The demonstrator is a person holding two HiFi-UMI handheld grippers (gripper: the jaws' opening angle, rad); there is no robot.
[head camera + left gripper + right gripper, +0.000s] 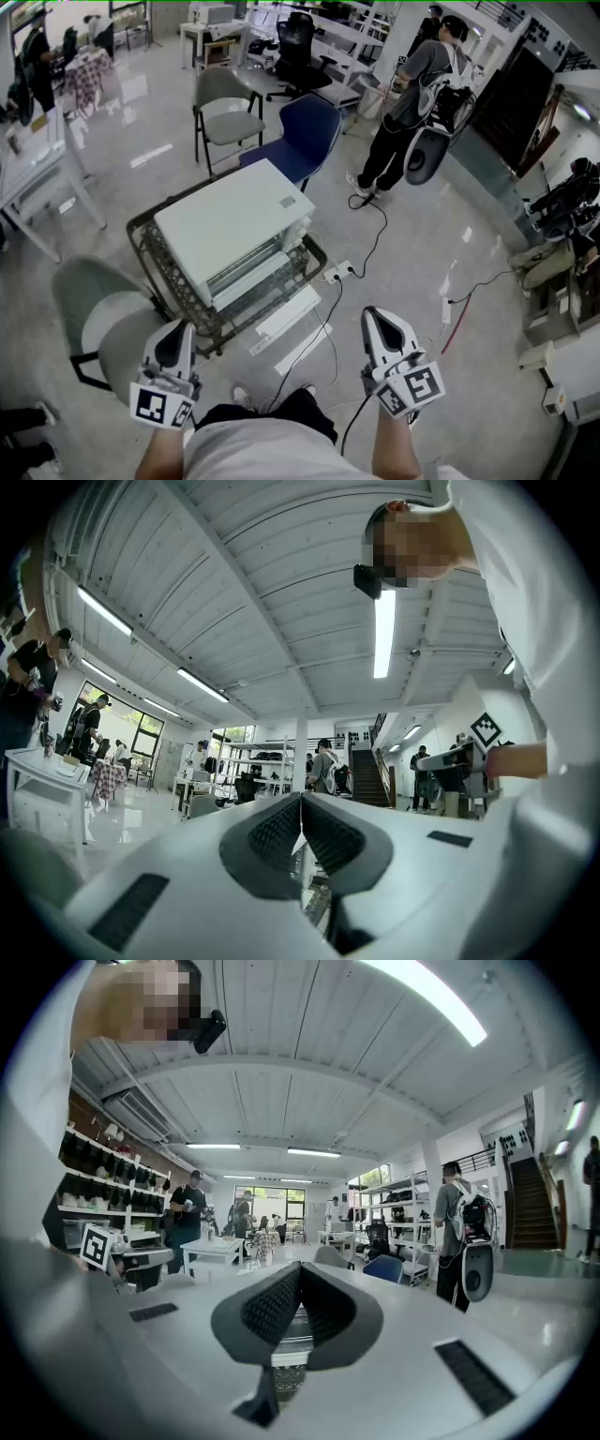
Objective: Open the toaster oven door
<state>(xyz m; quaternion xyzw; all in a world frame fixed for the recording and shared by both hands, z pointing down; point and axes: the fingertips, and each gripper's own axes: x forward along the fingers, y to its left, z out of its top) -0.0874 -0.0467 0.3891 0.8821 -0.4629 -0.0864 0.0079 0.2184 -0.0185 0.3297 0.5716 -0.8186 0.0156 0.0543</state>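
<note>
The white toaster oven (pixel 234 225) sits on a low dark wicker table (pixel 147 246) right in front of the person, turned at an angle so that its slatted front face looks toward the person's right side. That suits a reach from a standing position down to the door. From this steep view the door looks shut against the body, though its handle is too small to pick out. Both tools are held low and close to the person's waist, well apart from the oven and pointing out across the room rather than down at it, so the approach has not begun. The left gripper (pixel 178 330) has its ribbed pads pressed together with nothing between them. The right gripper (pixel 375 319) is the same, jaws fully together and empty. Shut jaws make sense for carrying the tools, but whichever one takes the door will probably need to spread first to fit over the handle. A white power strip (pixel 339 272) and black cables (pixel 325 323) lie on the floor just beside the table's near corner, likely feeding the oven, and they are worth stepping around. A grey chair (pixel 94 309) stands close on the left and a blue chair (pixel 309 127) beyond the table, so the side nearest the person is the open way in.
</note>
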